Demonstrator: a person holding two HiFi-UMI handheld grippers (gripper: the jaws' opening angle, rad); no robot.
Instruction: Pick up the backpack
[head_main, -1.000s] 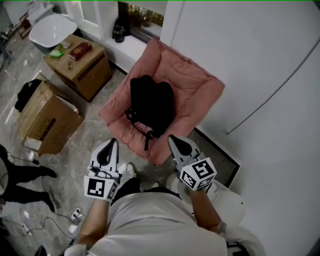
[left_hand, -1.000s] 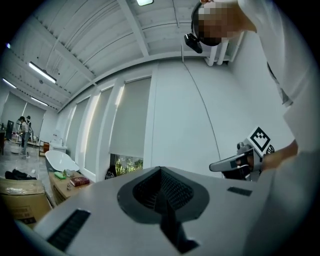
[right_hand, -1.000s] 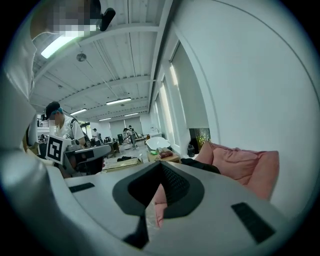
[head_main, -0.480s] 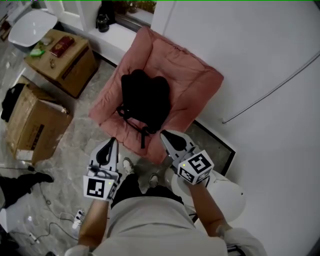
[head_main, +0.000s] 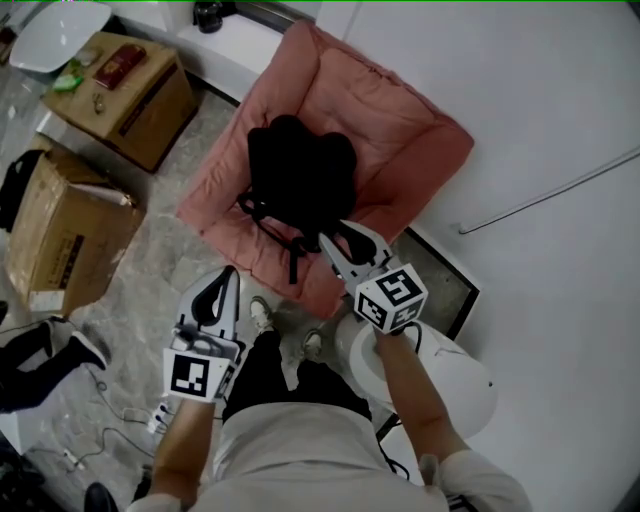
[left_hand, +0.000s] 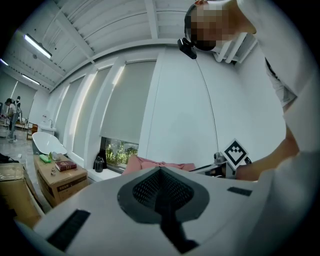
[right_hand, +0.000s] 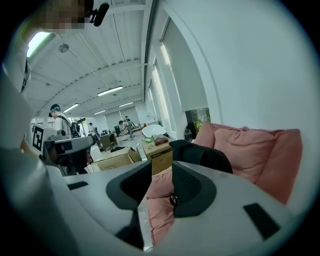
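Backpack (head_main: 300, 180) lay on the pink chair (head_main: 425, 130), straps trailing toward the nearer right gripper (head_main: 338, 238), whose jaws were opening with nothing between them (left gripper (head_main: 220, 285), jaws pressed together, hung farther back).

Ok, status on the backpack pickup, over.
Left gripper shut, empty. Right gripper fingers opening, nothing between them, close to backpack straps. It lies on pink chair, not gripped. Nothing blocking.
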